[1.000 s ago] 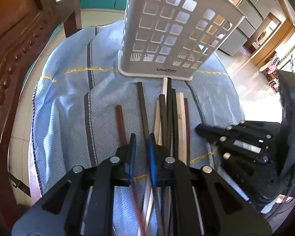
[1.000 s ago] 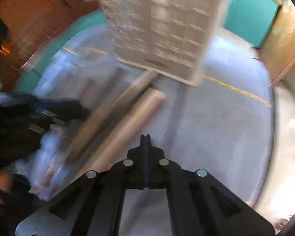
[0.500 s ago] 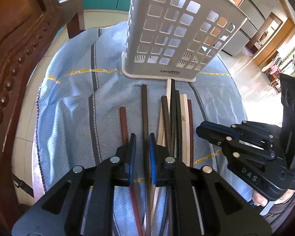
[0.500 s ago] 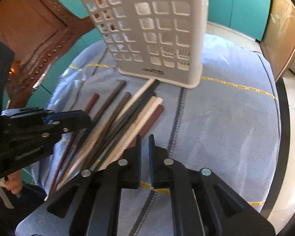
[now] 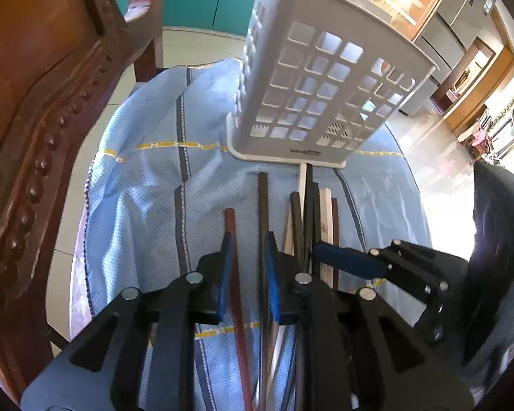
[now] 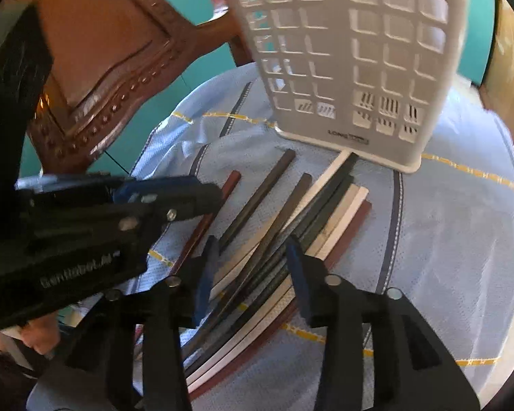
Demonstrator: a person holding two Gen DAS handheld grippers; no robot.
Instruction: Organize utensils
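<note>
Several chopsticks (image 5: 310, 212) in dark, white and reddish colours lie side by side on a blue cloth, also seen in the right wrist view (image 6: 291, 226). A white perforated utensil basket (image 5: 322, 99) stands upright just beyond their far ends; it also shows in the right wrist view (image 6: 356, 58). My left gripper (image 5: 247, 246) is open a little, low over a reddish chopstick (image 5: 231, 229) and a dark one (image 5: 263, 205). My right gripper (image 6: 253, 250) is open wide, straddling the main bundle.
The blue cloth (image 5: 147, 185) covers a round table. A carved wooden chair (image 5: 41, 109) stands close on the left; it also shows in the right wrist view (image 6: 113, 54). Teal cabinets are behind. Each gripper appears in the other's view, close together.
My right gripper has opened from shut to wide and moved left over the chopstick bundle. My left gripper has opened slightly and stayed over the left sticks.
</note>
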